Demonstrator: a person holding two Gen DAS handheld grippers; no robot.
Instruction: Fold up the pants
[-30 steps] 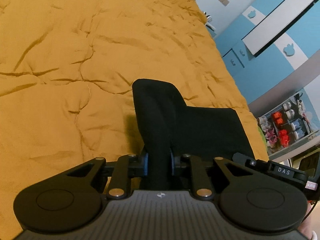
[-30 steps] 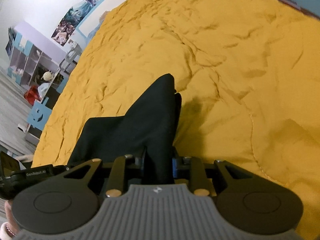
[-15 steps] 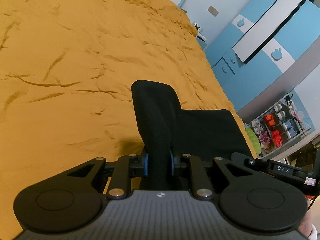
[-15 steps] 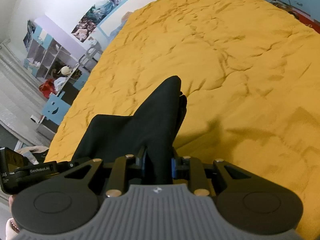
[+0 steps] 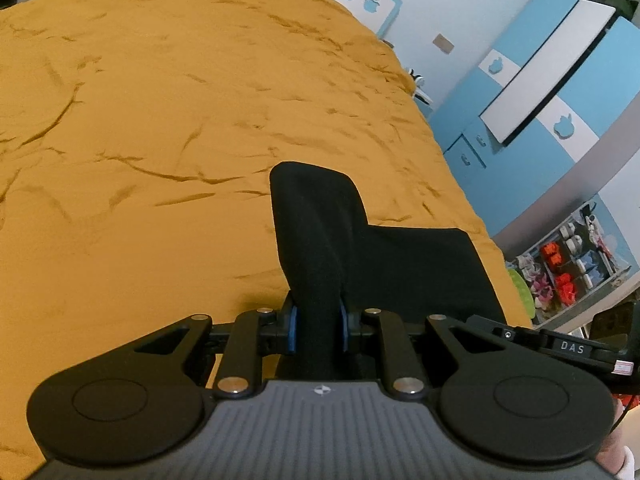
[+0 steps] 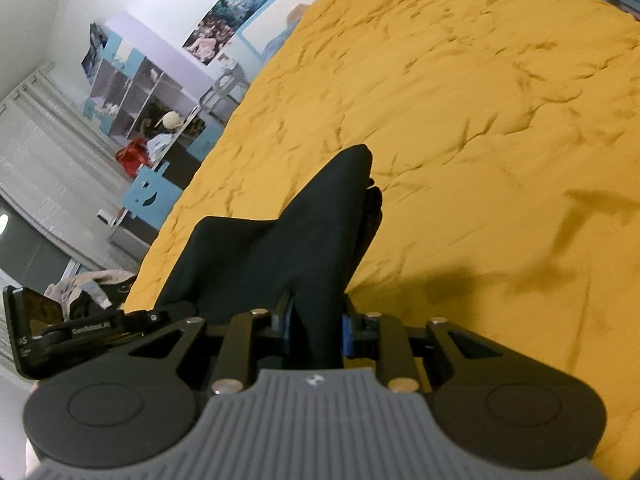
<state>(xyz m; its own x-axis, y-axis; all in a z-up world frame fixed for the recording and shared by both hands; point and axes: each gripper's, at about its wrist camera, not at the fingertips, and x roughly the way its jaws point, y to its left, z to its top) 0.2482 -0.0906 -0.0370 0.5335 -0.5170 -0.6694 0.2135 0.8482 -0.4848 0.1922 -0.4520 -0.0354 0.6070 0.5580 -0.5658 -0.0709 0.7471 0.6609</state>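
Note:
The black pants [image 5: 400, 268] hang between my two grippers above the orange bedspread [image 5: 168, 128]. My left gripper [image 5: 317, 330] is shut on one bunched end of the cloth, which stands up in a fold ahead of the blue pads. In the right wrist view the same black pants [image 6: 304, 240] rise to a peak from my right gripper [image 6: 316, 330], which is shut on the other end. The stretch of cloth between the two grippers is taut. Each view shows the other gripper's body at its edge.
The orange bedspread [image 6: 480, 100] is wrinkled and fills most of both views. Blue and white cupboards [image 5: 540, 92] and a toy shelf [image 5: 568, 264] stand beyond the bed's right side. Shelves [image 6: 136, 96] and a clothes pile [image 6: 92, 288] lie past the left edge.
Both grippers have risen and moved together across the bed with the pants still clamped. The bedspread looks farther below, and more of the room shows in both views.

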